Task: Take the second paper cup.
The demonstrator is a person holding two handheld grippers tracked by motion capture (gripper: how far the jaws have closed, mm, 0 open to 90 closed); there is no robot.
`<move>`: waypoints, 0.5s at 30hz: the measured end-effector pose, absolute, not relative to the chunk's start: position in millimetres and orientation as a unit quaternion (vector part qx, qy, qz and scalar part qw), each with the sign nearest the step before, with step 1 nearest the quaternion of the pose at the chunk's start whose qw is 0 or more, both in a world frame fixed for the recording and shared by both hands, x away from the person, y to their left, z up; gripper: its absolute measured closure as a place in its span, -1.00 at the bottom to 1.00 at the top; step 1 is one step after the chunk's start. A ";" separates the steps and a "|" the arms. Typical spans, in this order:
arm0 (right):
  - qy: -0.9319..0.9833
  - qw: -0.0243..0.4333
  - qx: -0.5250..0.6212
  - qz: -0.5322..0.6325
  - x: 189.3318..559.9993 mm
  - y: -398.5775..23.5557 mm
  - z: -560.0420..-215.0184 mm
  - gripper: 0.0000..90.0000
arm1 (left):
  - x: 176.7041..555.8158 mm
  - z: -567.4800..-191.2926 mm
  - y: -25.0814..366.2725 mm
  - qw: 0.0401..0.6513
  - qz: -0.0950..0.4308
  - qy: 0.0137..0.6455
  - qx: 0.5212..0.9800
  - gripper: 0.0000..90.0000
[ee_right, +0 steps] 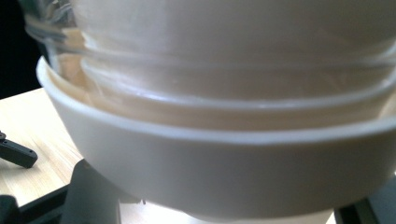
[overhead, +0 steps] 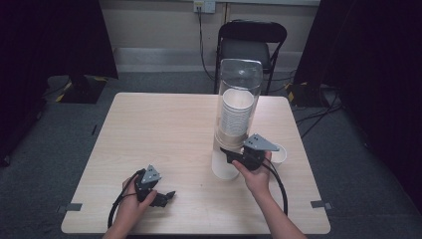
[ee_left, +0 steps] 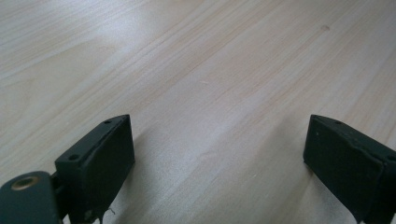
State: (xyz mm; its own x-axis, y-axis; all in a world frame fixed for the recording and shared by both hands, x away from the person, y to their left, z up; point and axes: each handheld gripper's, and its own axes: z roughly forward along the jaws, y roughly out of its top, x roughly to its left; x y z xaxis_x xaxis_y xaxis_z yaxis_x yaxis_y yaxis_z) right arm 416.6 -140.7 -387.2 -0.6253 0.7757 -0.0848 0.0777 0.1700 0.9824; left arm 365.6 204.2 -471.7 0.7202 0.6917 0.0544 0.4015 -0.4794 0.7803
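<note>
At the left we see our left tool (overhead: 168, 196) low over the worktop (overhead: 164, 129), near its front edge, jaws spread wide with bare wood between them; its own view shows the two black pads (ee_left: 100, 158) apart and nothing held. It is well apart from the dispenser (overhead: 238, 99), a clear upright tube right of centre holding a stack of white cups (overhead: 237, 112). A single cup (overhead: 225, 164) hangs out of the tube's bottom end. Our right tool (overhead: 230, 155) reaches to this cup from the right, at its rim; in its own view the cup (ee_right: 224, 163) sits right up close between the jaws, which stand either side of it, though we cannot tell if they grip it. Just right of that hand (overhead: 256, 177) another white cup (overhead: 279, 154) stands on the worktop. Beyond the worktop stands a black chair (overhead: 251, 42).
</note>
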 end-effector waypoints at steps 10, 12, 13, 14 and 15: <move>0.701 0.310 0.301 0.568 416.7 -140.9 -389.2 -0.25 | 365.6 -471.7 204.1 0.393 0.185 0.325 0.840 -0.82; 0.709 0.308 0.302 0.558 418.7 -140.9 -392.6 -0.24 | 365.7 -471.7 204.1 0.393 0.185 0.326 0.840 -0.82; 0.724 0.301 0.312 0.536 419.6 -140.7 -397.4 -0.20 | 365.7 -471.7 204.1 0.394 0.184 0.325 0.840 -0.82; 0.735 0.290 0.317 0.525 422.3 -140.9 -410.3 -0.20 | 365.6 -471.9 203.9 0.394 0.184 0.326 0.839 -0.82; 0.735 0.290 0.317 0.525 422.3 -140.9 -410.3 -0.20 | 365.6 -471.9 203.9 0.394 0.184 0.326 0.839 -0.82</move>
